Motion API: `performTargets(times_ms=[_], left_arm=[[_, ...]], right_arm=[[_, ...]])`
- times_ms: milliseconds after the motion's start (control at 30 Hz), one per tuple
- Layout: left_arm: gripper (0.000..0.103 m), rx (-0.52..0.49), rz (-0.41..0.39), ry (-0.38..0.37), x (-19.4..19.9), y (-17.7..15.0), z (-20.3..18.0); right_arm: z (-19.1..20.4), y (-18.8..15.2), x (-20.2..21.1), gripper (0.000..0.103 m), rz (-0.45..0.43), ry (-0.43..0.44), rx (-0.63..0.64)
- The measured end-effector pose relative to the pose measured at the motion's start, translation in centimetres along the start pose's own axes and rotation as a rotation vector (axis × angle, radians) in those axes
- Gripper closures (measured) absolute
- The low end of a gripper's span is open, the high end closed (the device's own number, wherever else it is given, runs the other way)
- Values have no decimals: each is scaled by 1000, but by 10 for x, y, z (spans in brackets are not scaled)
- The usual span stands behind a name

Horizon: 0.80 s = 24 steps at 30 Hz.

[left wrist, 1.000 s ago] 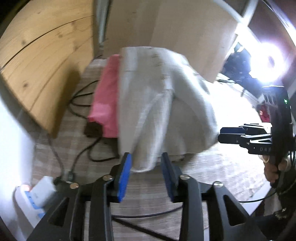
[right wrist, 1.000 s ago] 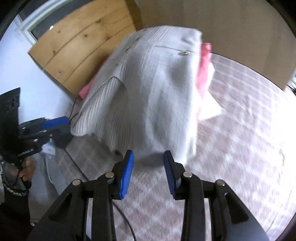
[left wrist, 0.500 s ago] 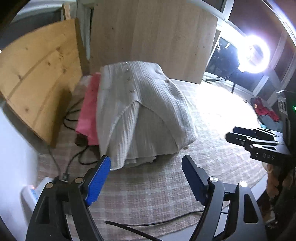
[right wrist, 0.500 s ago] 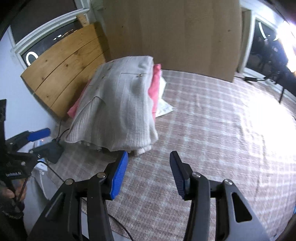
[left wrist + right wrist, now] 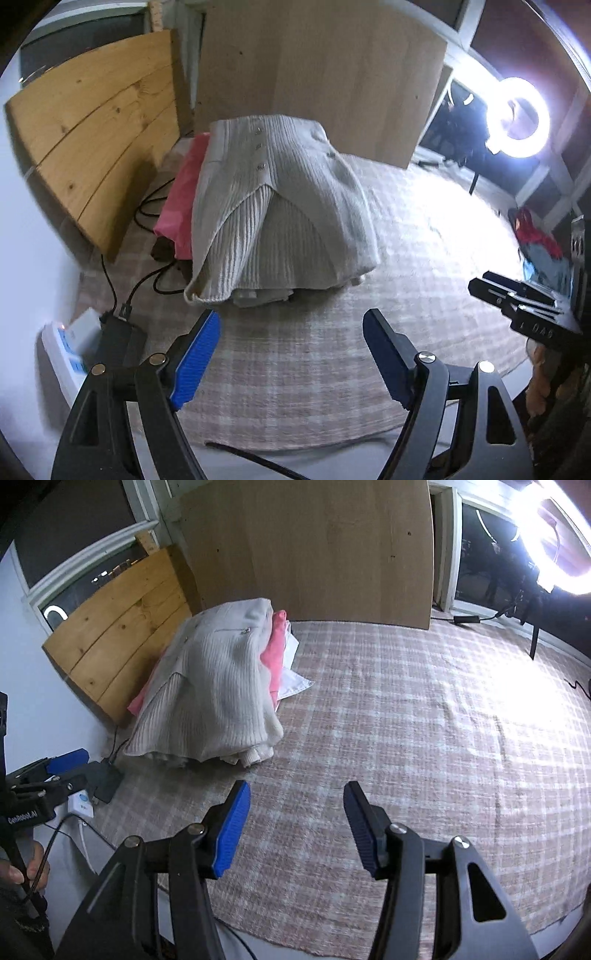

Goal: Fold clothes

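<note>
A folded cream ribbed cardigan [image 5: 280, 206] tops a stack of clothes on the checked rug [image 5: 295, 369], over a pink garment [image 5: 181, 199]. The stack also shows in the right wrist view, with the cardigan [image 5: 214, 686], the pink garment [image 5: 275, 653] and a white garment [image 5: 295, 675] under it. My left gripper [image 5: 290, 352] is open and empty, a short way in front of the stack. My right gripper [image 5: 295, 823] is open and empty, in front and to the right of the stack. The right gripper shows at the right edge of the left wrist view [image 5: 517, 299].
Wooden boards [image 5: 92, 140] lean behind the stack. Black cables [image 5: 147, 206], a power adapter [image 5: 118, 336] and a white power strip [image 5: 66, 350] lie to the left. A ring light [image 5: 517, 110] glares at the back right. Coloured clothes [image 5: 539, 243] lie at the far right.
Both grippers have let go of the cardigan, opened wide and pulled back from the stack. The cardigan now rests on top of the pile.
</note>
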<state>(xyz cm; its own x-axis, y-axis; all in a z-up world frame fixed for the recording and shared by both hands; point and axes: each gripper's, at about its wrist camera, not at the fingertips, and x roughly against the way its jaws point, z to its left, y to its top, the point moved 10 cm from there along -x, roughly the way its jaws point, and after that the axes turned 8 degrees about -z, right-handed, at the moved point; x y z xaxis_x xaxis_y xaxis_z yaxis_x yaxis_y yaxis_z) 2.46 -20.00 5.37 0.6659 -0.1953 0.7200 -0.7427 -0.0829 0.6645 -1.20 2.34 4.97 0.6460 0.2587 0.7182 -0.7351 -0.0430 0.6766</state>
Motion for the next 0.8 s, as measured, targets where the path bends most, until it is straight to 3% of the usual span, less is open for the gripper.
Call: performTargets(times_ms=[167,600,800], left_arm=[[25,48,-18,79,17,-1,-14],[25,188,-32,149,35,-28,-56],[25,226,-66,139,45,-34,-76]], right_arm=[[-10,4,16,51,-20,28,55],[-39,-7,40,51,-19,110,144],[-51,-13,48,51,-17,137,174]])
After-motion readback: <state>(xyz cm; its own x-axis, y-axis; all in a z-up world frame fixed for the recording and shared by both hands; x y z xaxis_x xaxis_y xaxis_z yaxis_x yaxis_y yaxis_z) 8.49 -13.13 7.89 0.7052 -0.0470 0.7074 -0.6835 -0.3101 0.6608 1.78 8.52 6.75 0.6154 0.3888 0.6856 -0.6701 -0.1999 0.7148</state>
